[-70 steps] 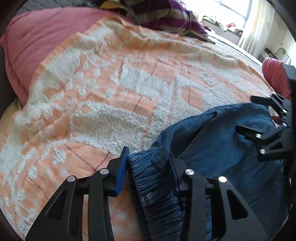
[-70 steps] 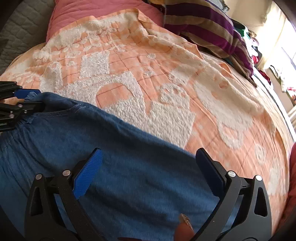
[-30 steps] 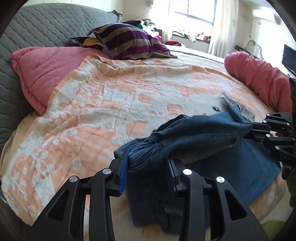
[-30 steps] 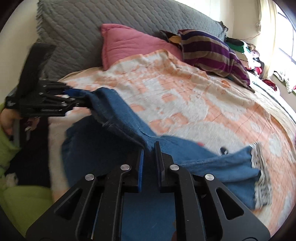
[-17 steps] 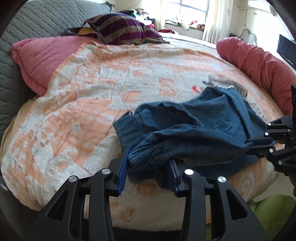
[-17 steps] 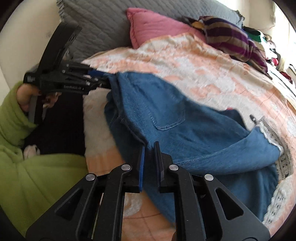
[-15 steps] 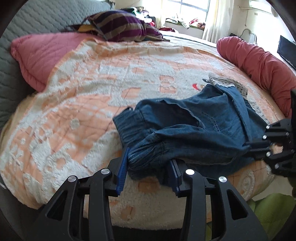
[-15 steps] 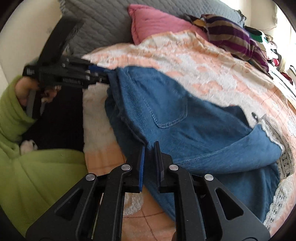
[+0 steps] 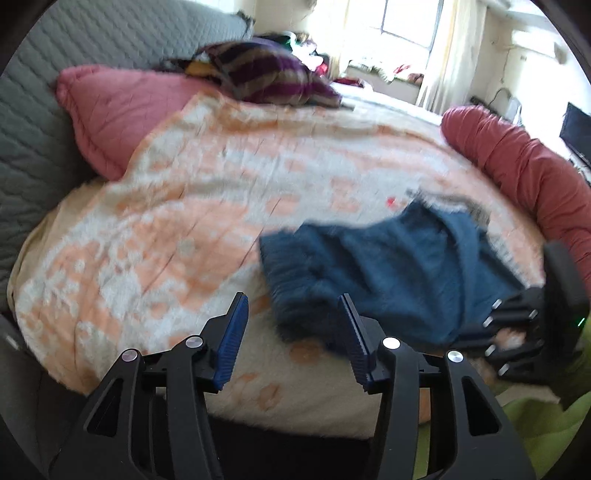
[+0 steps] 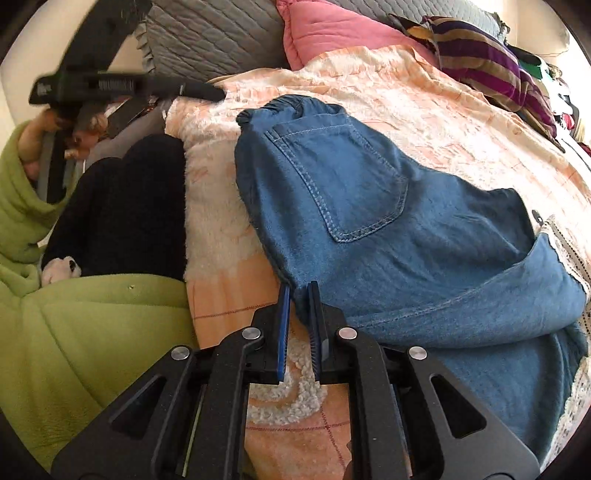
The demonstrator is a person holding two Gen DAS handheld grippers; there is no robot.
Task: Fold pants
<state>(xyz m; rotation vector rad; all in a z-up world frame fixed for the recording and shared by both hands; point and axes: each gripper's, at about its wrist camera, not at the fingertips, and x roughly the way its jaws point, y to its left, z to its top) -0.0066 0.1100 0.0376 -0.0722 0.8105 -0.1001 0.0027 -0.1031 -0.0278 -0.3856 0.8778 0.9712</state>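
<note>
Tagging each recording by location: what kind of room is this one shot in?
Almost certainly a bedroom in a home. The jeans lie on a bed spread with an orange-and-white blanket; a pink pillow leans on a grey quilted headboard, and a curtained window sits behind.

No readable text anywhere I look.

The black left gripper (image 10: 129,86) in my other hand carries a pale label strip, but it is too blurred for me to make out any letters.
</note>
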